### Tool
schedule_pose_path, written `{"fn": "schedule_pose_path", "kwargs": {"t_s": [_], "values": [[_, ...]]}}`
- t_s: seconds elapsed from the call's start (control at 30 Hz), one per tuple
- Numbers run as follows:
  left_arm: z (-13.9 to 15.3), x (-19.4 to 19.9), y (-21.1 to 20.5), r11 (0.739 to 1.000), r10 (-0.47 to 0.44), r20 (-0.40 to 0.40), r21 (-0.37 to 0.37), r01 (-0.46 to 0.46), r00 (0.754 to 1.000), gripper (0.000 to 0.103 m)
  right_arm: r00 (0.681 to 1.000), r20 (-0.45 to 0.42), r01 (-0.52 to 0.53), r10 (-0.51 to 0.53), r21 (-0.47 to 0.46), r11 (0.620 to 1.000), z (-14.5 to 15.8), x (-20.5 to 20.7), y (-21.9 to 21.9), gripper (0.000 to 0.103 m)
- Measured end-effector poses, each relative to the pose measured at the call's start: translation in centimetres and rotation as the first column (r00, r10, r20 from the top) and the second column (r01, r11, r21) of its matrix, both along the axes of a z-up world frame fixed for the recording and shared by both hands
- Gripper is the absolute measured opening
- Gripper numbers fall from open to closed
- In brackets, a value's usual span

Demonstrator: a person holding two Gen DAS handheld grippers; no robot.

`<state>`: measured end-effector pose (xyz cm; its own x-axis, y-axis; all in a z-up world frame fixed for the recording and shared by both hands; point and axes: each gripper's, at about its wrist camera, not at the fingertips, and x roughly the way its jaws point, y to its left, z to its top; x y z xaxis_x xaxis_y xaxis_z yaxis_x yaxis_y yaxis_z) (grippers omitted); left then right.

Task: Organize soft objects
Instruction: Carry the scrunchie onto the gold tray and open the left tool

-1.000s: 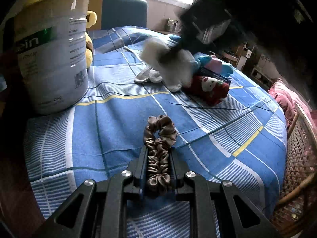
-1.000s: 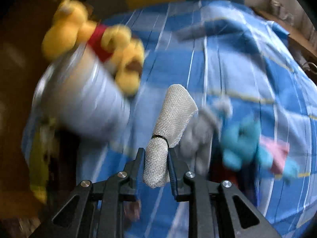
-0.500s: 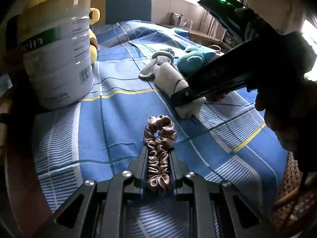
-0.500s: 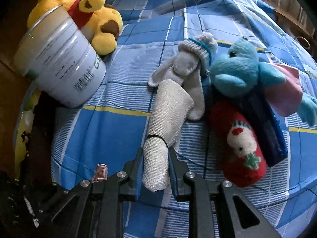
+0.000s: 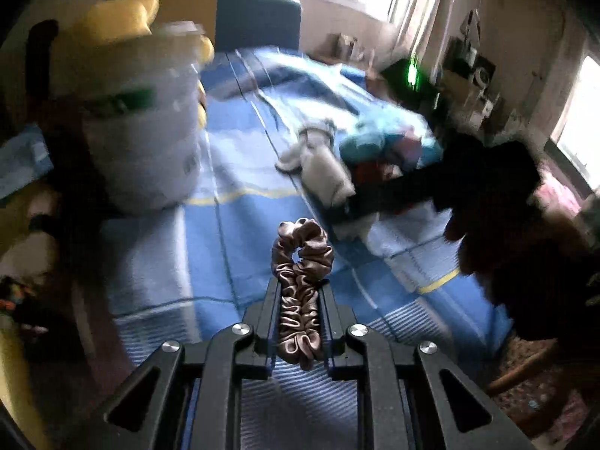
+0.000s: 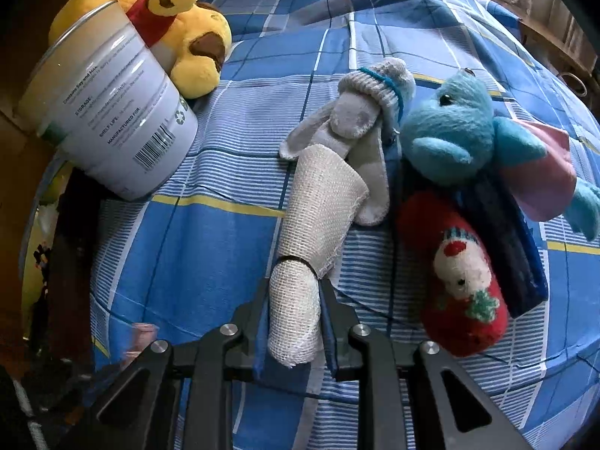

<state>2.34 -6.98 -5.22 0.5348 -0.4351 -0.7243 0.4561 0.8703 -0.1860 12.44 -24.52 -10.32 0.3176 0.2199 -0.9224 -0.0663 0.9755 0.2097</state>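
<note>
My left gripper (image 5: 298,292) is shut on a brown satin scrunchie (image 5: 302,262), held above the blue checked cloth (image 5: 210,255). My right gripper (image 6: 292,292) holds a rolled white gauze cloth (image 6: 315,225) with a black band; the cloth lies on the blue cloth next to a grey knitted sock toy (image 6: 360,112). The jaws stand slightly wider than the roll. Beside it lie a blue plush elephant (image 6: 453,138) and a red Santa plush (image 6: 461,277). In the left wrist view the right gripper (image 5: 412,191) and gauze roll (image 5: 330,176) show blurred at centre right.
A large white tin (image 6: 108,120) stands at the left with a yellow bear plush (image 6: 187,41) behind it; it also shows in the left wrist view (image 5: 146,142). A dark blue flat object (image 6: 502,232) lies under the elephant. A wicker chair (image 5: 532,367) is at the right.
The right gripper has lowered the gauze roll onto the cloth beside the sock toy and its jaws have loosened. The left gripper has lifted and tilted with the scrunchie.
</note>
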Motion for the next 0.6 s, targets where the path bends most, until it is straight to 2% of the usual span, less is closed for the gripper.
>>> {"fn": "schedule_pose_path", "kwargs": {"t_s": [0.13,0.27,0.37,0.43,0.53,0.6], "values": [[3.3,-0.3,4.4,0.994,0.093,0.033,-0.059,-0.091,0.995,0.018,1.000,0.005,-0.011,0.011,-0.018,1.000,-0.1,0.0,0.3,0.023],[5.1,-0.4,10.6,0.968,0.240,0.048,-0.093,-0.235,0.970,0.018,1.000,0.017,-0.025,0.025,-0.042,0.999,-0.2,0.0,0.8,0.023],[4.9,-0.4,15.7,0.928,0.366,0.026,-0.089,-0.362,0.930,0.018,0.999,0.024,-0.031,0.032,-0.054,0.998,-0.2,-0.1,1.0,0.023],[4.0,-0.3,19.1,0.889,0.452,-0.006,-0.079,-0.451,0.892,0.018,0.999,0.028,-0.036,0.038,-0.064,0.997,-0.1,-0.2,1.3,0.023],[2.1,0.0,22.8,0.836,0.542,-0.070,-0.054,-0.546,0.837,0.018,0.999,0.030,-0.038,0.040,-0.067,0.997,-0.2,-0.2,1.4,0.023],[1.0,0.1,24.0,0.813,0.575,-0.104,-0.034,-0.581,0.811,0.018,0.999,0.030,-0.038,0.040,-0.067,0.997,-0.1,-0.2,1.5,0.023]]}}
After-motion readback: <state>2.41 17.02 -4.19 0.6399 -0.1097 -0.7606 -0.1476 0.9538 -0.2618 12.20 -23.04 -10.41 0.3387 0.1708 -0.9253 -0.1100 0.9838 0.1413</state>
